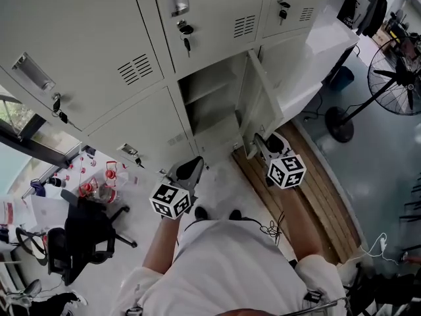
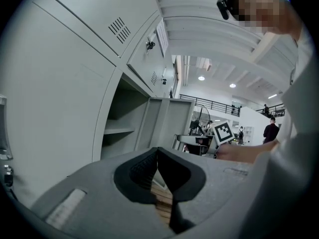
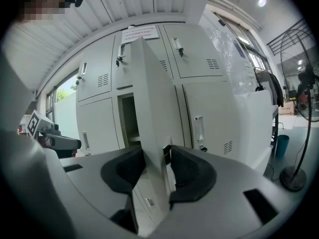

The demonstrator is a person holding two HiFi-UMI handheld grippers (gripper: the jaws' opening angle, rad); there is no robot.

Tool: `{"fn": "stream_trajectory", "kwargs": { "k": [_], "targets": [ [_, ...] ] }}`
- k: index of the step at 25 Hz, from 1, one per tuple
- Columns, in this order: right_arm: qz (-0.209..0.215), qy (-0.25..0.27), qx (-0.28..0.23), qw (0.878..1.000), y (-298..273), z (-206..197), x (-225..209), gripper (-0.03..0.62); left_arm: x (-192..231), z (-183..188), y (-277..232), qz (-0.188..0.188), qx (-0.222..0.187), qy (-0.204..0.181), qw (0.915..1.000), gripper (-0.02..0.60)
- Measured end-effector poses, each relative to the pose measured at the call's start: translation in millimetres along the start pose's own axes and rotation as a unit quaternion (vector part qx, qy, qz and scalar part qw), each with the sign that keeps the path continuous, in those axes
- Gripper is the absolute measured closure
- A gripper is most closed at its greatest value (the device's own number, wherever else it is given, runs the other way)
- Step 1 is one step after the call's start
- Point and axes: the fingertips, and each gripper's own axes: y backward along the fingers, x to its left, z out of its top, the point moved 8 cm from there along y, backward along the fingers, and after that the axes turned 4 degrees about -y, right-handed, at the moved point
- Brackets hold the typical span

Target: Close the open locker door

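Observation:
The open locker door (image 1: 260,101) swings out from the lower middle compartment (image 1: 210,107), which has a shelf inside and looks bare. My right gripper (image 1: 261,140) is at the door's free edge. In the right gripper view the door (image 3: 152,93) runs edge-on between the pads of this gripper (image 3: 155,158), which close on both its faces. My left gripper (image 1: 192,170) hovers lower left of the compartment, apart from the lockers. Its pads (image 2: 157,153) meet at the tip with nothing between them. The left gripper view shows the door (image 2: 172,121) standing ajar.
Shut lockers with keys in their locks surround the open one. A wooden platform (image 1: 309,189) lies under the right hand. A black office chair (image 1: 85,232) and a low table with bottles (image 1: 99,183) stand left. A standing fan (image 1: 401,71) is far right.

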Motion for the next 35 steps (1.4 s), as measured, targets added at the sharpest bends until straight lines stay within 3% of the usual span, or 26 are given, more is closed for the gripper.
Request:
{"fn": "stream_trajectory", "kwargs": {
  "k": [17,35],
  "targets": [
    [0.07,0.015,0.007,0.997,-40,-7,51,0.393,24,-10,30,0.052,-0.003,0.012,0.9986,0.566],
    [0.142,0.053,0.029,0.988,-87,-9,91,0.391,51,-1,30,0.086,-0.013,0.007,0.9962,0.566]
  ]
}}
